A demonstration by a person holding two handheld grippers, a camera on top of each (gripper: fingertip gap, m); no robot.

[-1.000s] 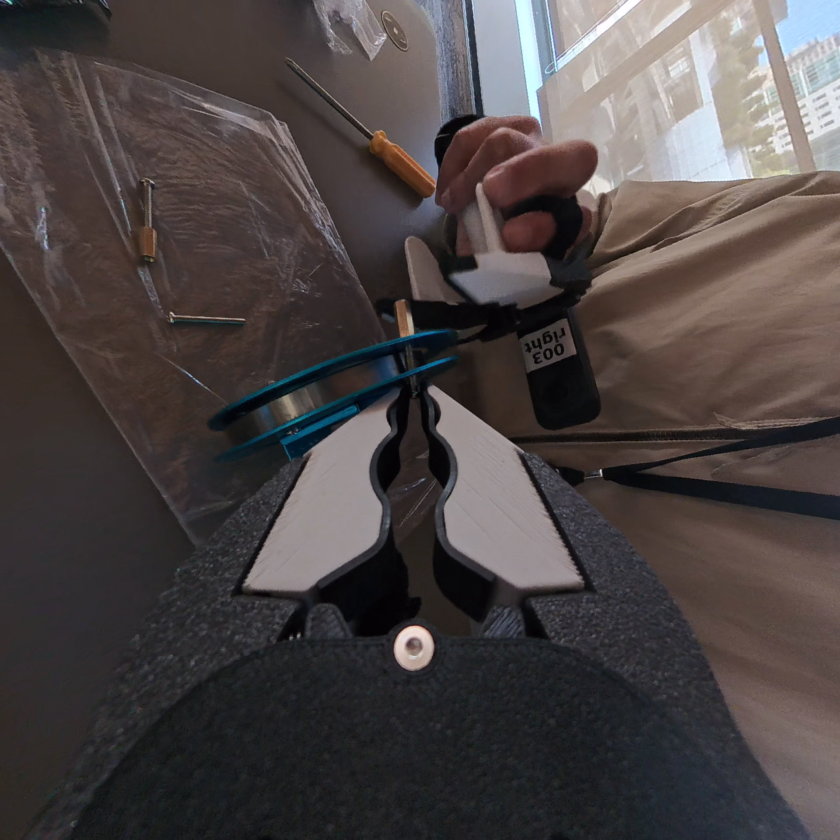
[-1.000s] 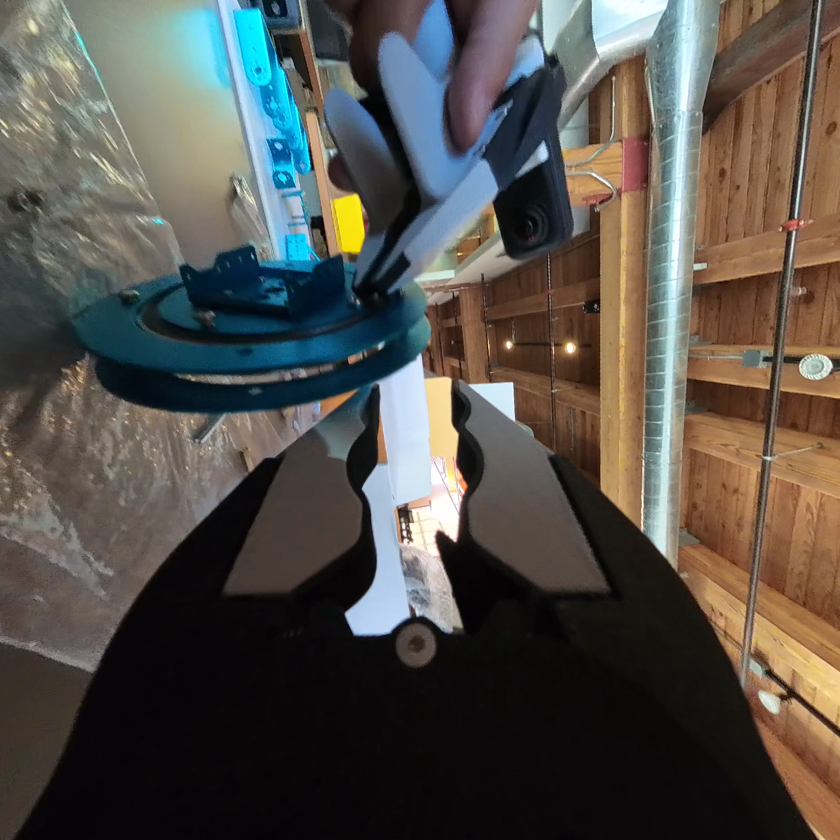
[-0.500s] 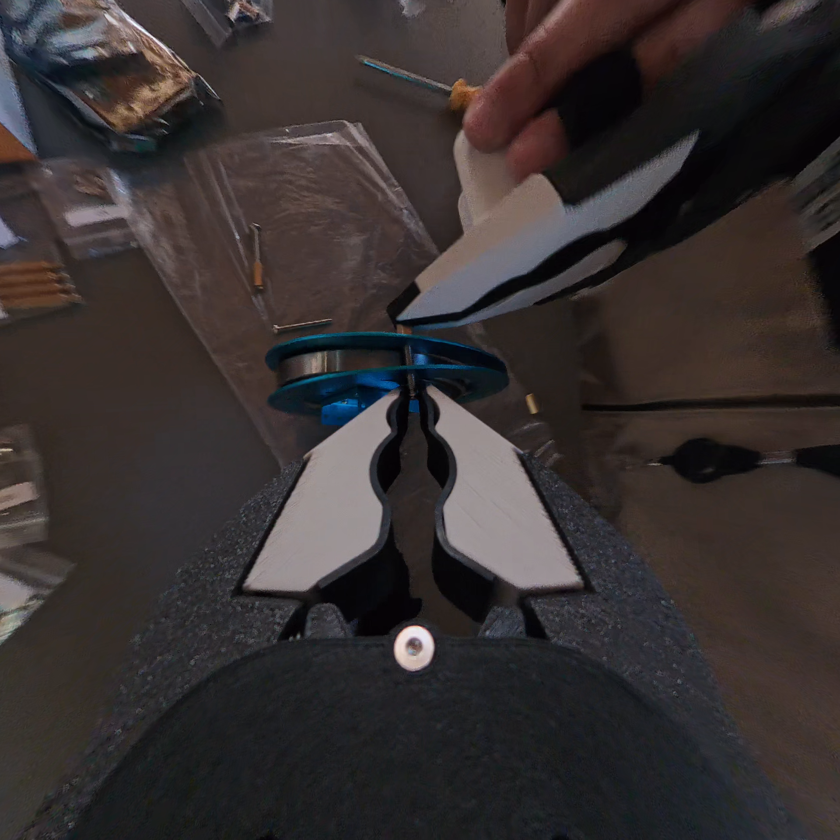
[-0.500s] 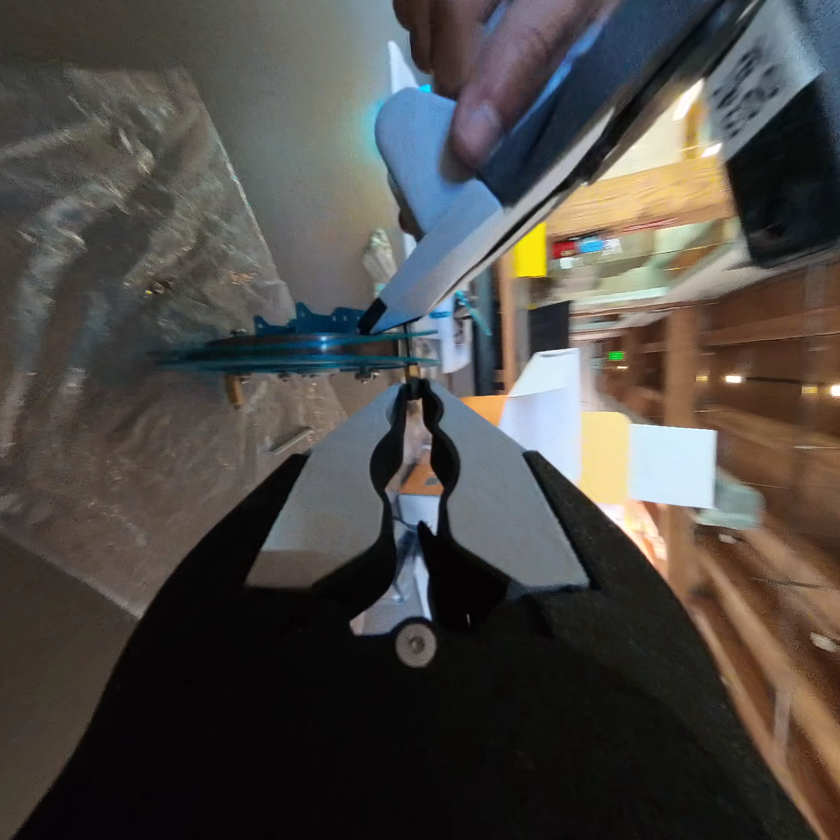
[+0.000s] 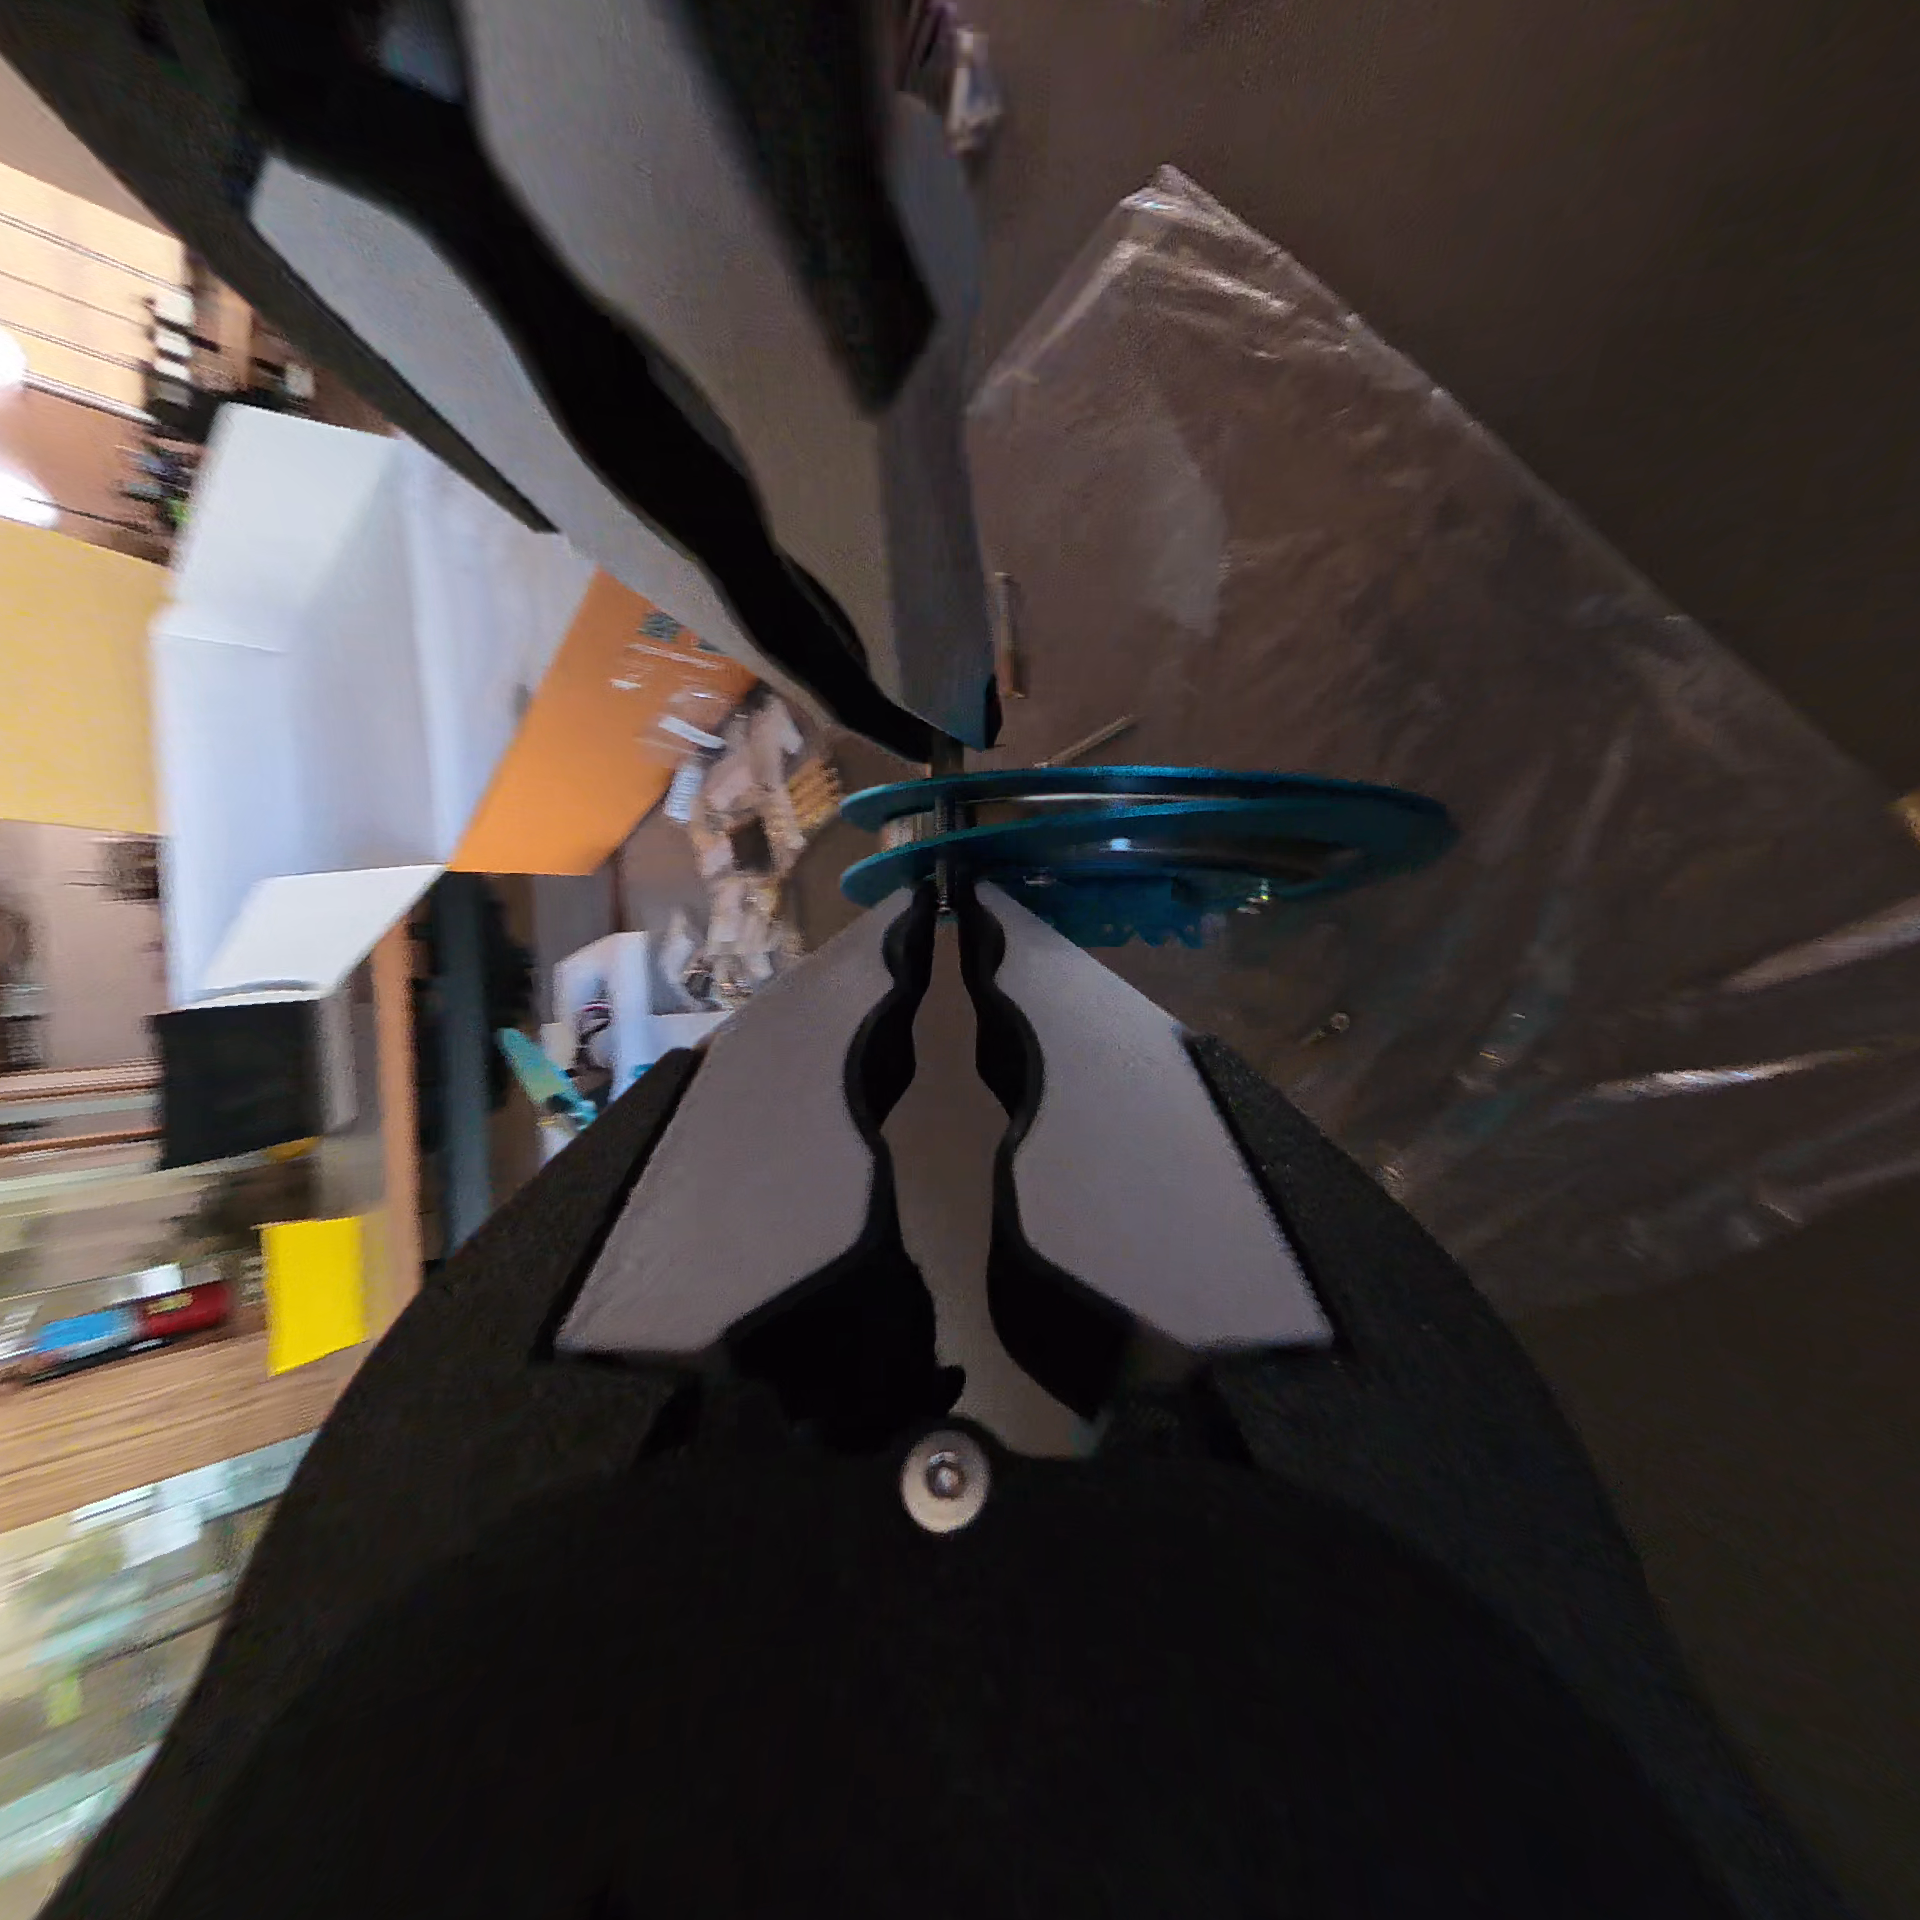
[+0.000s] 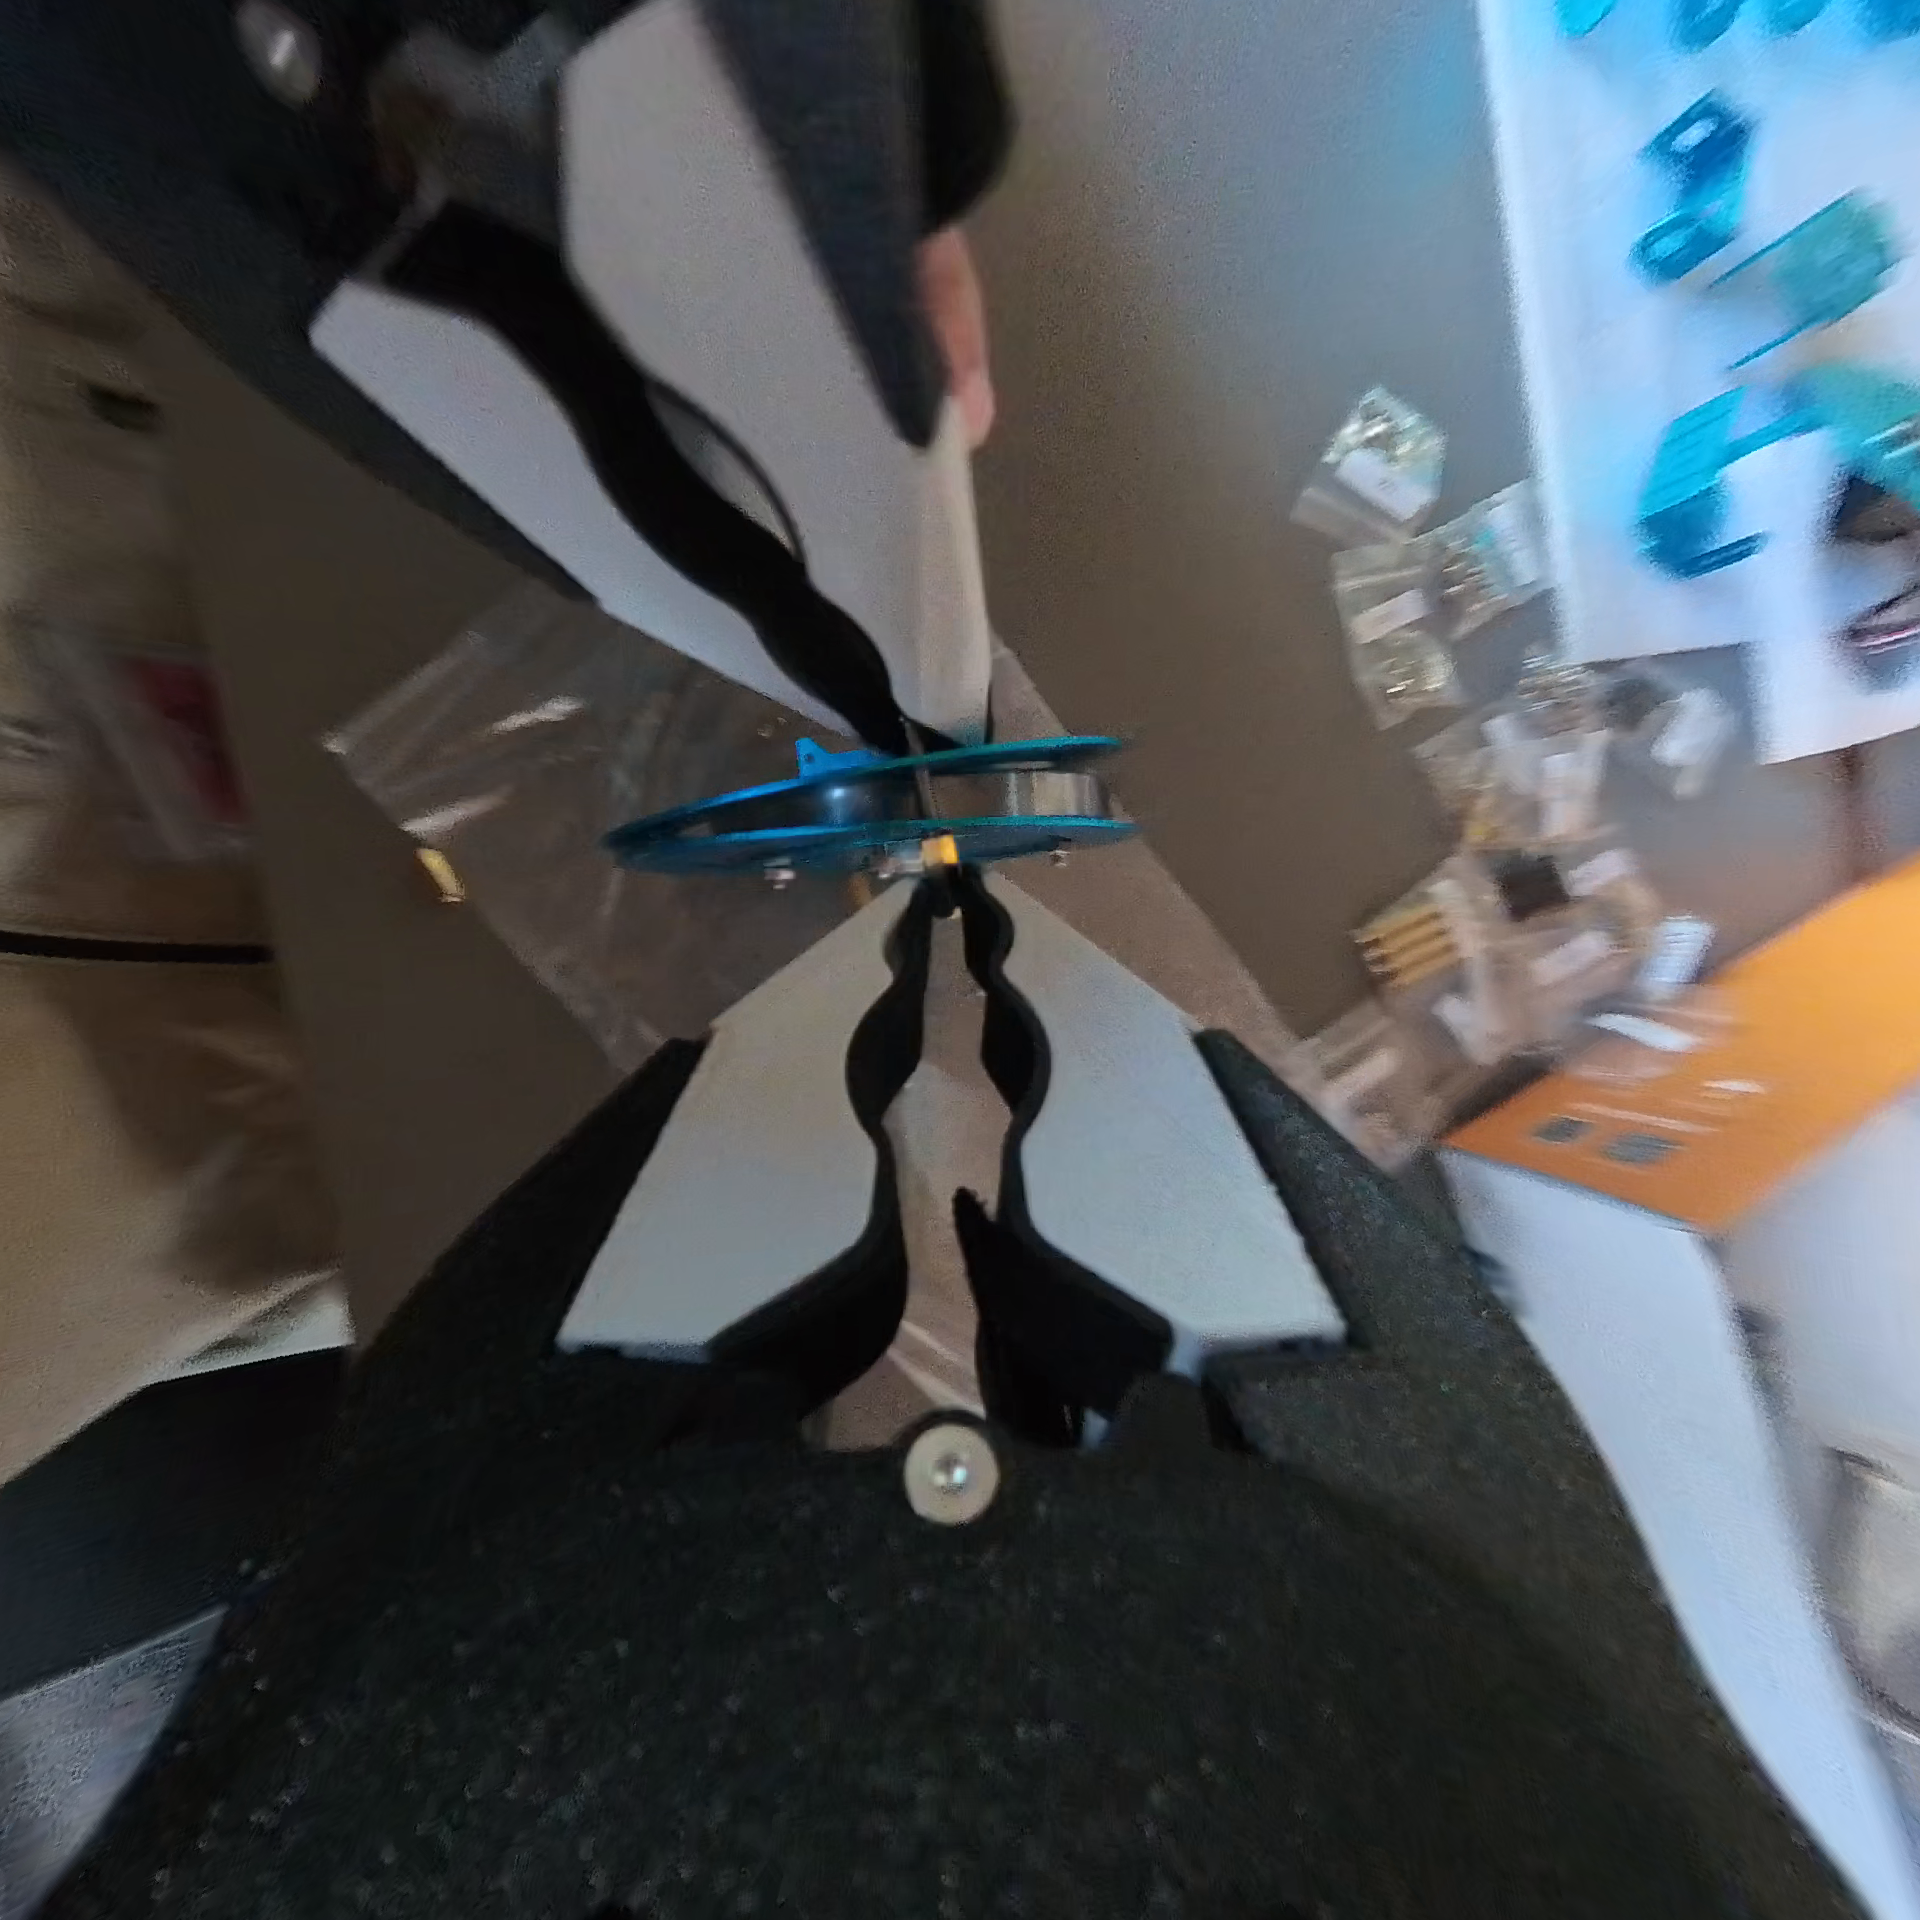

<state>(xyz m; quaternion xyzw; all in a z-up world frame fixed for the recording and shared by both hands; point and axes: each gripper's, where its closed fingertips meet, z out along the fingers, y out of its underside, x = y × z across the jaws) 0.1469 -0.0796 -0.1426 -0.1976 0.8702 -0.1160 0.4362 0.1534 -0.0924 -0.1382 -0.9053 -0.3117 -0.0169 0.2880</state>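
A blue two-disc assembly (image 5: 1143, 821) with a silver bearing between the discs hangs in the air between both grippers. A thin screw (image 5: 940, 821) runs through the rim of both discs. My left gripper (image 5: 943, 906) is shut on one end of that screw. My right gripper (image 5: 961, 722) comes in from the opposite side at the other end. In the right wrist view my right gripper (image 6: 940, 902) is shut on a small brass nut (image 6: 935, 854) under the disc assembly (image 6: 873, 805). The left gripper (image 6: 920, 740) meets the assembly from above.
A clear plastic bag (image 5: 1455, 727) lies on the brown table behind the discs. An orange-topped white box (image 6: 1714, 1091), small bags of parts (image 6: 1455, 582) and a white sheet with blue parts (image 6: 1714, 312) lie at the right. A loose brass standoff (image 6: 442, 883) lies on the table. Left and right tips are no more than a few centimetres apart.
The right gripper has closed on the brass nut. Both grippers and the disc assembly have swung round together, so the background has swept and blurred.
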